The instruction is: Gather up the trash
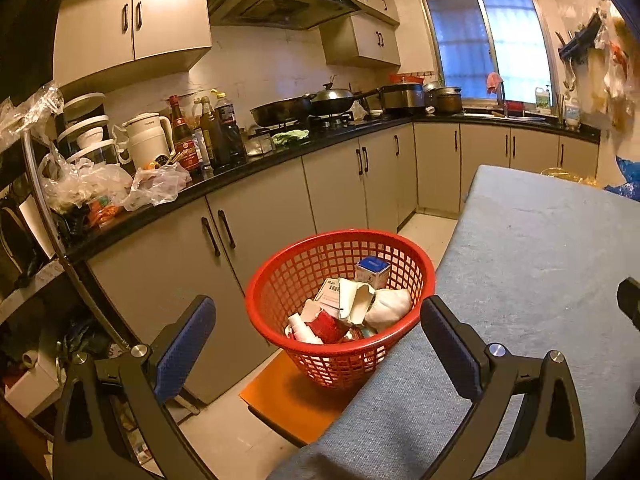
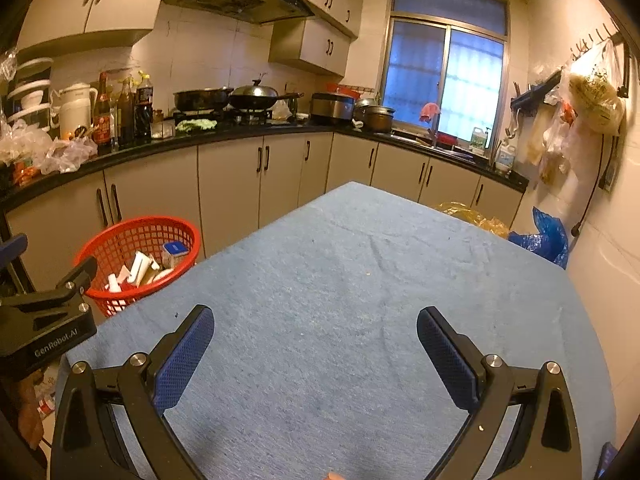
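The collecting looks finished, or nearly so: the blue cloth-covered worktop (image 2: 360, 300) shows no litter beyond a few pale crumbs, and the trash (image 1: 348, 304) sits piled in the red basket (image 1: 416, 264) just beside the worktop's left edge, on what seems to be an orange stool (image 1: 280, 400). Whether anything remains on the part of the worktop below the cameras cannot be told.

The left hand-held gripper (image 1: 316, 332) hangs over the basket with its jaws spread wide and nothing between them; the right hand-held gripper (image 2: 316, 340) is likewise spread and empty above the bare cloth.

The basket is round, rigid plastic lattice, flaring upward. Inside lie crumpled white paper, torn card, a small blue-and-white carton (image 1: 372, 270) and a red wrapper. The cloth is a coarse, slightly creased weave; the gripper pads (image 1: 184, 344) are blue and dimpled.
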The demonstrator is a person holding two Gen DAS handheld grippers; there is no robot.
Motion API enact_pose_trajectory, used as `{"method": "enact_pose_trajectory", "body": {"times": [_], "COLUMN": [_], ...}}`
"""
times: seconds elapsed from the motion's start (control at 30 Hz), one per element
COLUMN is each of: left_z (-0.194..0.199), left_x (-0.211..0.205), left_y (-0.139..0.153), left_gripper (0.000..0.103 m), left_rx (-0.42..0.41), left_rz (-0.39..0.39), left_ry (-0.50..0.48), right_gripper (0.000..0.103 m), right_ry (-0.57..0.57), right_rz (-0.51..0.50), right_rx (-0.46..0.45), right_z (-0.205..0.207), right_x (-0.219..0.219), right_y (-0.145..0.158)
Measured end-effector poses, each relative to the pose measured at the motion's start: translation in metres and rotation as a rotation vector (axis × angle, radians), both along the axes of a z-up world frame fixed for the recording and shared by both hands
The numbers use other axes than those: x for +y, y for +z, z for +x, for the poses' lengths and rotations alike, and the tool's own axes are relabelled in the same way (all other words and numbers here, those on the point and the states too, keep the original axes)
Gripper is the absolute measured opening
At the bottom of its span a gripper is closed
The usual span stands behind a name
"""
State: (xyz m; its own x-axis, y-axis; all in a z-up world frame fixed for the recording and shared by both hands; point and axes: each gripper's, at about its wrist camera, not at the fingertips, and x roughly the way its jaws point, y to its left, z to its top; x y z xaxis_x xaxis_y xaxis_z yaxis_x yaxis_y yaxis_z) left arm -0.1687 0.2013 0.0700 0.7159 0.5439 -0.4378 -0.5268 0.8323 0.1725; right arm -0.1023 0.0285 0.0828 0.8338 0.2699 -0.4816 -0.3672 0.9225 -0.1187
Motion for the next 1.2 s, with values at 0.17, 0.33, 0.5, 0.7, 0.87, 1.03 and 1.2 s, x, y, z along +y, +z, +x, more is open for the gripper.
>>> {"method": "enact_pose_trajectory", "body": {"times": [0.17, 0.33, 0.5, 0.7, 0.87, 1.03, 1.2], "left_z": [-0.001, -0.002, -0.003, -0.003, -0.004, -0.005, -0.005], "left_x": [-0.001, -0.004, -0.006, -0.006, -0.006, -0.006, -0.006], "left_y": [-0.001, -0.001, -0.001, -0.002, -0.002, -0.003, -0.004], "left_gripper": [0.102, 0.102, 0.102, 0.102, 0.102, 0.102, 0.102], "left_rx": [-0.011, -0.023, -0.032, -0.032, -0.028, -0.027, -0.023], "left_rz": [-0.006, -0.011, -0.009, -0.013, -0.012, -0.014, -0.018], "left_ry": [-0.008, -0.014, -0.022, -0.021, -0.026, -0.028, -0.025], "right_gripper": [0.103, 0.103, 0.103, 0.103, 0.103, 0.103, 0.103], "right_ry": [-0.009, -0.012, -0.007, -0.008, -0.005, -0.001, 0.0], "right_rz": [0.132, 0.116, 0.084, 0.081, 0.073, 0.065, 0.058], "right_rx": [-0.078, -0.06, -0.043, -0.054, -0.046, -0.046, -0.036], "right_z": [-0.01, -0.006, -0.003, -0.005, -0.004, -0.005, -0.003], "right_x": [-0.018, -0.016, -0.009, -0.009, -0.007, -0.004, -0.003], "right_y": [0.015, 0.013, 0.007, 0.006, 0.004, 0.004, 0.002]}}
